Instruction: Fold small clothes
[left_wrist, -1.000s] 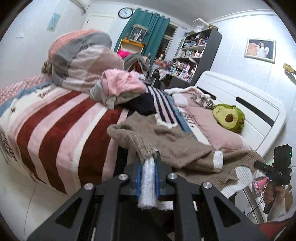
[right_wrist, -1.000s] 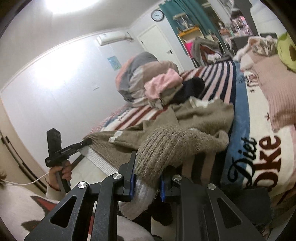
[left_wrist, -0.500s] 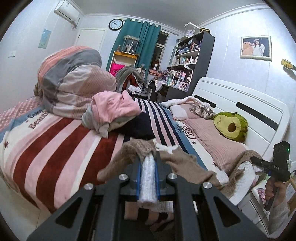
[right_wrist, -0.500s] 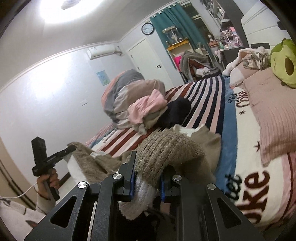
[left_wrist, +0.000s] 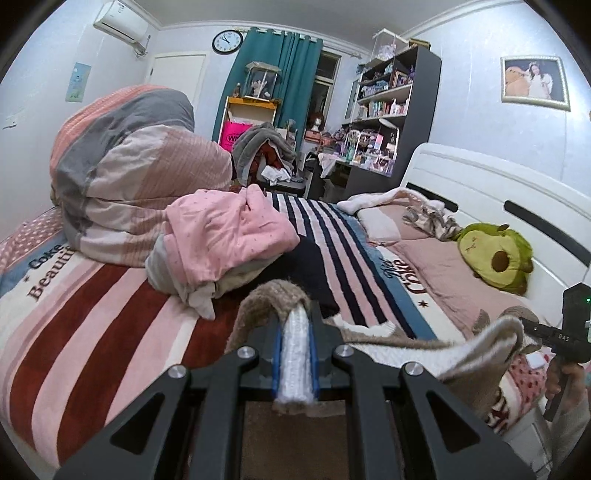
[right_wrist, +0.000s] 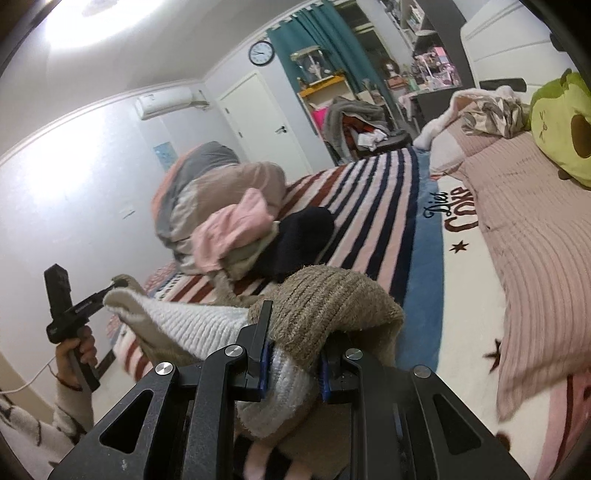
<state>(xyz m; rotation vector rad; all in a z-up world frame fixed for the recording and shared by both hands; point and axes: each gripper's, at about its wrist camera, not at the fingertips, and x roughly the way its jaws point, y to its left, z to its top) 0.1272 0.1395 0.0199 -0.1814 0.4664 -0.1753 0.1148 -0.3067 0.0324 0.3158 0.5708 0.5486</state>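
The left gripper (left_wrist: 295, 354) has its fingers (left_wrist: 276, 360) pinched narrow on the white ribbed hem of a brown knitted sweater (left_wrist: 388, 338), with a brown fold arching over the fingertips. The right gripper (right_wrist: 293, 363) has its fingers (right_wrist: 262, 363) clamped on another part of the same sweater (right_wrist: 325, 306), white ribbing between them and brown knit bunched over the top. The sweater hangs lifted between the two grippers above the near edge of the bed (left_wrist: 92, 314), its white hem stretched from one to the other. The bed carries a blanket striped red, pink and navy. Toward the middle of the bed lies a pile of clothes (left_wrist: 225, 236), pink on top with a dark garment beside it. Behind that, near the far left edge, sits a rolled quilt (left_wrist: 129, 166) in pink and grey. An avocado plush toy (left_wrist: 495, 254) rests on a pink pillow (right_wrist: 535, 258) against the white headboard (left_wrist: 498, 199).
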